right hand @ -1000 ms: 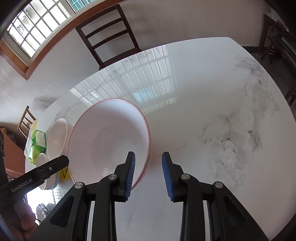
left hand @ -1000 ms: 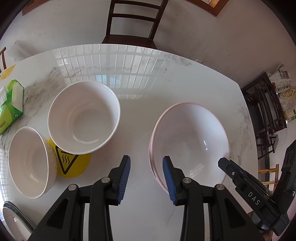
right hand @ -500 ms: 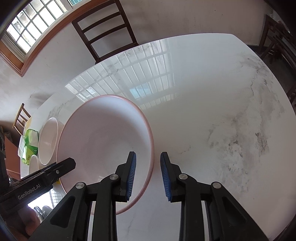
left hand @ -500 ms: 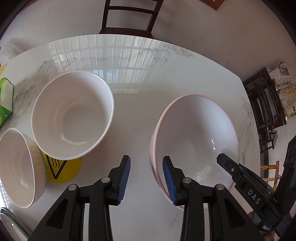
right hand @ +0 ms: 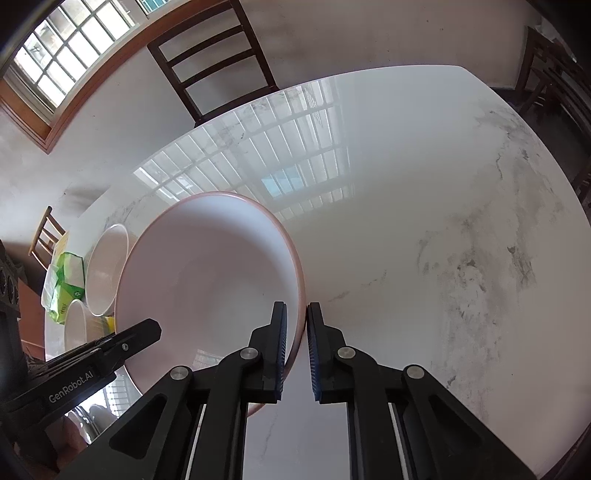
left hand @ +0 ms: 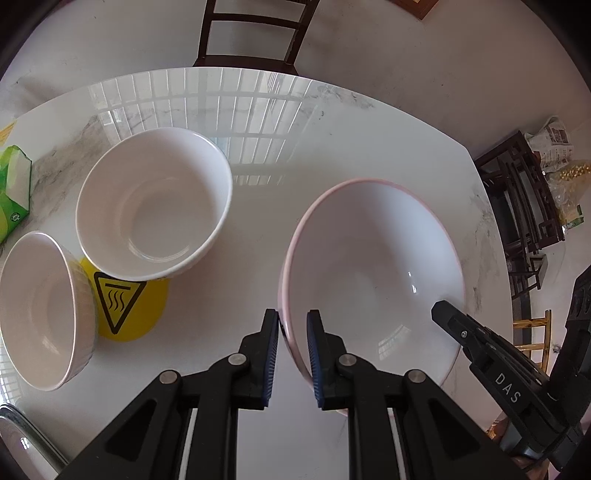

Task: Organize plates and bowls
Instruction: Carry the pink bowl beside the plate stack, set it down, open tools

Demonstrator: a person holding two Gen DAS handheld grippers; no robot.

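Observation:
A large pink-rimmed bowl (left hand: 373, 280) sits on the white marble table (left hand: 258, 147). My left gripper (left hand: 291, 354) is shut on its left rim, one finger on each side of the wall. My right gripper (right hand: 295, 347) is shut on the bowl's (right hand: 207, 280) right rim the same way. A white bowl (left hand: 151, 210) stands left of it, resting partly on a yellow round mat (left hand: 125, 302). A smaller ribbed white bowl (left hand: 40, 317) stands at the far left.
A green tissue pack (left hand: 13, 192) lies at the table's left edge. A metal-rimmed dish (left hand: 22, 439) shows at the lower left. A dark wooden chair (left hand: 251, 33) stands behind the table. Dark furniture (left hand: 524, 206) stands to the right.
Both grippers have moved forward onto the pink-rimmed bowl and closed on its opposite rims; a second ago they stood open beside it.

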